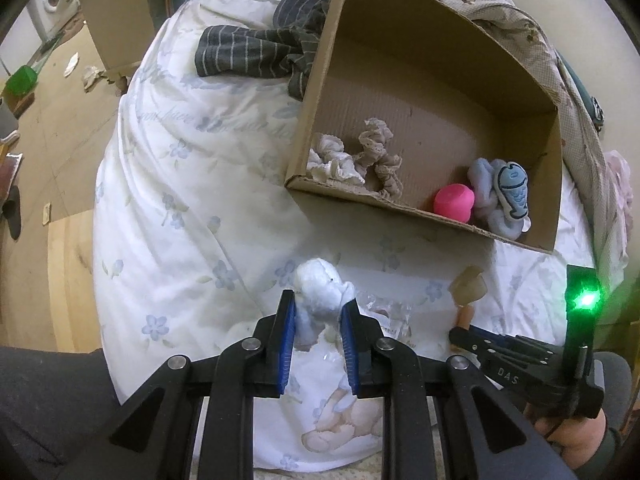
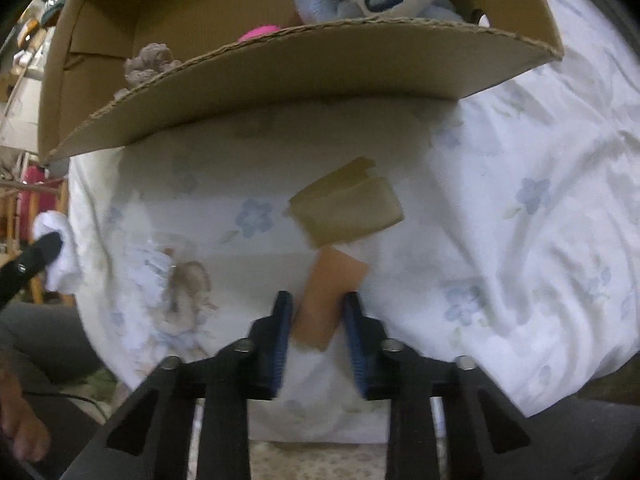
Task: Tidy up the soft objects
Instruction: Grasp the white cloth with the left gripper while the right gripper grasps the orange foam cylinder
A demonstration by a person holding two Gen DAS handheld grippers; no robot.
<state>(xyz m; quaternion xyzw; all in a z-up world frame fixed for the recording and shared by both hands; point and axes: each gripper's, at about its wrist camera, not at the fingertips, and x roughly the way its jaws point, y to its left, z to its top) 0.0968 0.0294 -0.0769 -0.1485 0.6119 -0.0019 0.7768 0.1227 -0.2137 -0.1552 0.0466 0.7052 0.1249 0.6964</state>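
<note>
The bed's left edge drops to the floor [image 1: 52, 152]; bare quilt [image 1: 168, 184] lies open between it and the cardboard box [image 1: 400, 196]. My left gripper [image 1: 319, 312] clamps a white fluffy toy [image 1: 320, 284] just short of the box's near wall. My right gripper [image 2: 316, 312] has an orange-brown pad [image 2: 326, 296] between its blue fingers (touching or not, I cannot tell), a tan pad [image 2: 348, 212] beyond. Only the left view shows the pink ball [image 1: 454, 202] and striped cloth [image 1: 260, 48] whole.
</note>
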